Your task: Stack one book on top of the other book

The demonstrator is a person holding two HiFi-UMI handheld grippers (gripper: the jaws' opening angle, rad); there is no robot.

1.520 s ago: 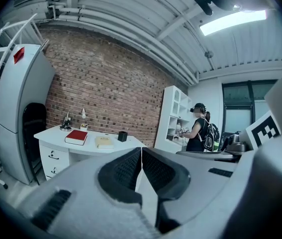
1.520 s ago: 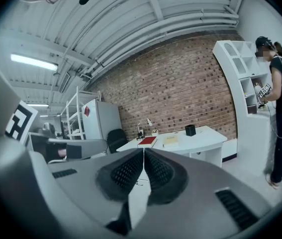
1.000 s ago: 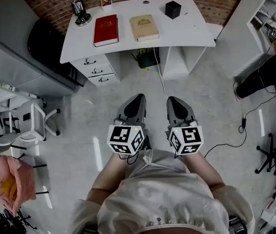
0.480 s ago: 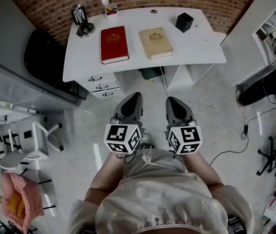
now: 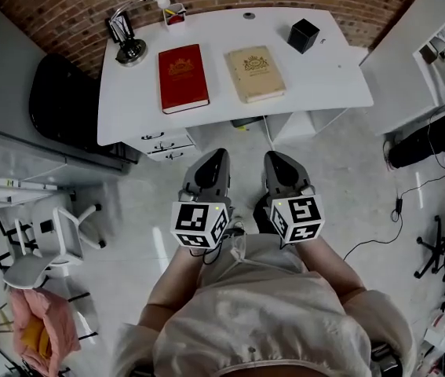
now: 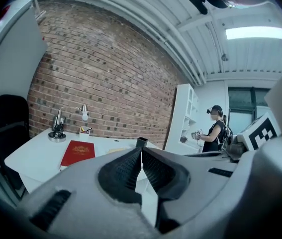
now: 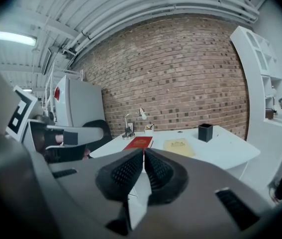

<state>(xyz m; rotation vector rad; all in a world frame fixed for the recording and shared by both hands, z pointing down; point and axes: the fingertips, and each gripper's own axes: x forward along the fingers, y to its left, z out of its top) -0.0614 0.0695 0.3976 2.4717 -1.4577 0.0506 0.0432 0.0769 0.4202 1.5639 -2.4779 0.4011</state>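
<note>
The left tool (image 5: 217,157) and the right tool (image 5: 274,159) are held side by side over the floor, short of the white table (image 5: 328,81). Each has its jaws pressed together with nothing between them. Ahead of the left tool a red book (image 5: 183,78) lies flat on the table. A tan book (image 5: 255,73) lies flat ahead of the right tool, beside the red one and apart from it, unstacked. A black box (image 5: 303,34) stands farther back, beyond the right tool.
</note>
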